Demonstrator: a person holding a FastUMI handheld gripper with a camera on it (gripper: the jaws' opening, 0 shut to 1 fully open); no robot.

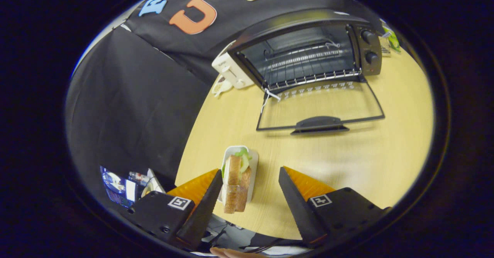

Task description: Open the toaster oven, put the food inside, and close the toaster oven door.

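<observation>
The gripper [251, 175] stands wide open and holds nothing, its fingers straddling a sandwich of brown toast and green lettuce [236, 179] that lies in a small white rectangular tray [253, 171] on the pale wooden worktop [347, 154]; the sandwich sits closer to the left finger than to the right. Beyond the fingers, well apart from the food, the black toaster oven [308, 49] has its glass door [320, 109] folded down flat, exposing the wire rack [308, 63]. Probable hazards: an off-centre closure could push the tray sideways or tip the sandwich out; a hard squeeze may crush the bread; a low carry could strike the lowered door's handle.
</observation>
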